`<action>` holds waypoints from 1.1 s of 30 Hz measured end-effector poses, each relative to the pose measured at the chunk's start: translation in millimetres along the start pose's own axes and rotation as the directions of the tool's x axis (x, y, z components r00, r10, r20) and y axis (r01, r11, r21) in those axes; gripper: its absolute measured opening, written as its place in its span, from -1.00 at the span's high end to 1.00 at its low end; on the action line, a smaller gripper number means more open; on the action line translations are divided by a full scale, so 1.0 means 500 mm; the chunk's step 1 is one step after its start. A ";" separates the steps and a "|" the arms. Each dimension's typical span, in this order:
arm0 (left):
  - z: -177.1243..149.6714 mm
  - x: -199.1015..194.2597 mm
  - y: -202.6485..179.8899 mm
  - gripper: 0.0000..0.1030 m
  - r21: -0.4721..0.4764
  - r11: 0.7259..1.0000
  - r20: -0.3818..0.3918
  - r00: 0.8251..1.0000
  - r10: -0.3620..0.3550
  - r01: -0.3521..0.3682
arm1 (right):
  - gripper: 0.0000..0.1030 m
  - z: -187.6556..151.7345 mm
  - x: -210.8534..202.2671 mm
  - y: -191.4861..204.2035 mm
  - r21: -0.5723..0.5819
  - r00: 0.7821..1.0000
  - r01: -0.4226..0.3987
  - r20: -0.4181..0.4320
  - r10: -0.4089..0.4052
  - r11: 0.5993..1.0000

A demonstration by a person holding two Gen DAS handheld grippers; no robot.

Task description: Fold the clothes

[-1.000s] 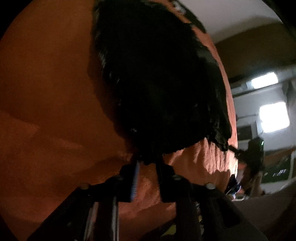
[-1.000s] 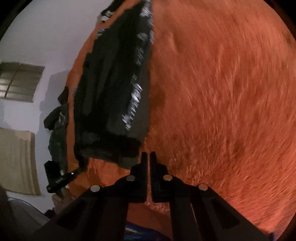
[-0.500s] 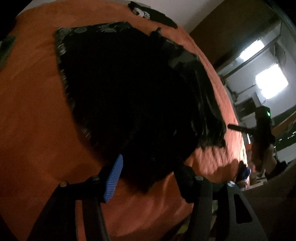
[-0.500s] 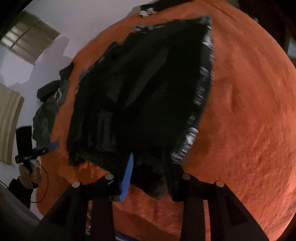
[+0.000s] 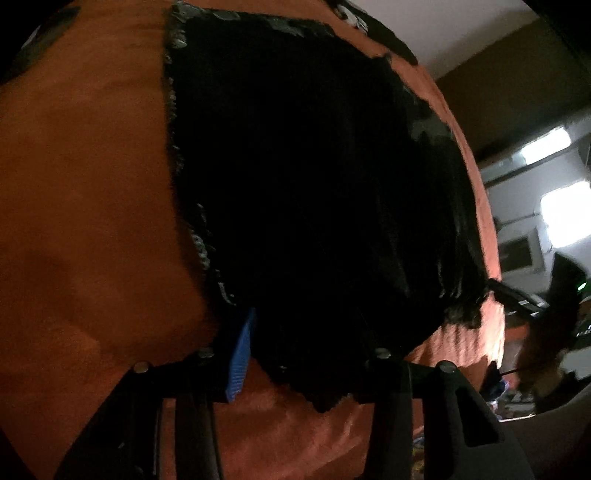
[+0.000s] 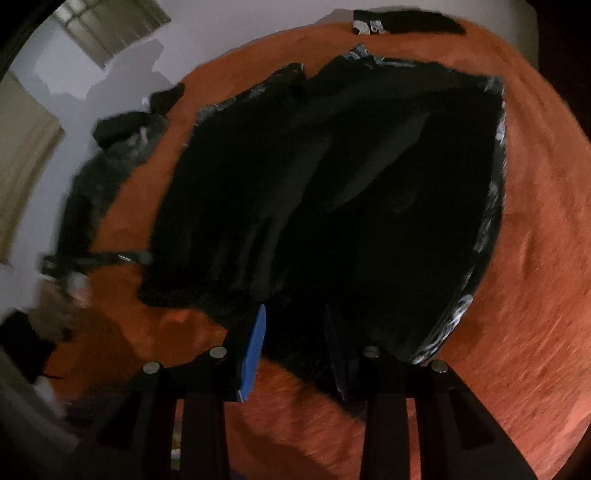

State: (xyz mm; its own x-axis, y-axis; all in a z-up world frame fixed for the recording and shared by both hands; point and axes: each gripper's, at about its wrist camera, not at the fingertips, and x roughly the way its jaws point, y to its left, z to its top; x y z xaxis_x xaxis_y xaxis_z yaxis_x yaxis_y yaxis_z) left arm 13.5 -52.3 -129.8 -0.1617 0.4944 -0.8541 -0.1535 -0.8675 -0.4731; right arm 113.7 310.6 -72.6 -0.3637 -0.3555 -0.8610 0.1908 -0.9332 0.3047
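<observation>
No legible text, label or number anywhere.

White wall (image 6: 207, 40); bright windows (image 5: 565, 216); dim room.

Garment (image 6: 332, 192) lies spread flat on bed (image 6: 535, 258), taking up most of centre. Right wrist view: patterned edge strip (image 6: 491, 206) runs down garment's right side; heap of other clothes (image 6: 110, 158) sits at bed's left edge, beside garment, apart from it. Small folded item (image 6: 406, 22) lies at far edge of bed, behind garment, well apart. Left gripper (image 6: 96, 258) shows at left, near garment's lower-left corner. Right gripper (image 6: 295, 347) sits over garment's near edge, cloth btwn jaws. Left wrist view: left gripper (image 5: 306, 350) likewise over near edge of garment (image 5: 314, 166), strip on left side.
</observation>
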 end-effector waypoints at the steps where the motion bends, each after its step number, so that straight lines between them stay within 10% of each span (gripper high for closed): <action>1: 0.009 -0.010 0.000 0.13 0.002 1.000 0.004 1.000 0.004 -0.004 | 0.38 -0.002 0.015 -0.010 0.007 0.998 0.052 -0.032 -0.052 0.999; 3: 0.030 -0.028 -0.003 0.09 0.022 0.999 0.020 1.000 0.024 -0.025 | 0.38 -0.005 0.043 -0.031 0.022 0.985 0.147 -0.094 -0.144 0.989; 7: 0.078 -0.051 -0.006 0.00 0.069 0.993 0.063 0.994 0.093 -0.097 | 0.38 0.001 0.027 -0.110 0.253 0.992 0.057 -0.122 -0.027 0.966; 11: 0.111 -0.057 0.025 0.00 0.020 0.993 0.077 0.990 0.115 -0.117 | 0.38 0.062 -0.018 -0.120 0.214 0.998 -0.003 -0.066 0.017 0.977; 16: 0.108 -0.059 0.055 0.00 -0.032 0.994 0.071 0.992 0.106 -0.104 | -0.42 0.216 -0.063 -0.226 0.210 0.992 0.099 0.061 -0.114 0.973; 26: 0.084 -0.025 0.028 0.00 -0.071 0.996 0.117 0.992 0.054 -0.046 | -0.42 0.387 0.071 -0.425 0.403 0.997 0.054 0.033 -0.074 0.914; 29: 0.091 -0.015 -0.009 0.00 -0.031 0.998 0.130 0.990 0.059 -0.056 | 0.32 0.393 0.103 -0.433 0.435 0.994 0.048 0.064 -0.085 0.899; 30: 0.092 -0.015 -0.016 0.00 -0.018 0.998 0.132 0.989 0.065 -0.063 | 1.00 0.396 0.107 -0.428 0.428 0.991 0.081 0.058 -0.117 0.900; 33: 0.093 -0.015 -0.030 0.00 0.019 0.995 0.135 0.987 0.091 -0.094 | 0.97 0.389 0.071 -0.409 0.443 0.978 0.120 0.103 -0.184 0.888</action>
State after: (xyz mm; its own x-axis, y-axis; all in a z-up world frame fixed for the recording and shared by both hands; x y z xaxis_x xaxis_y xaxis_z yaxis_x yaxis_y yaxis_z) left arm -28.2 -40.3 -106.5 -0.3055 0.4163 -0.8564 -0.1557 -0.9091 -0.3864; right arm -115.7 478.3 -86.3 -0.4844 -0.1816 -0.8558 -0.2782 -0.8954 0.3475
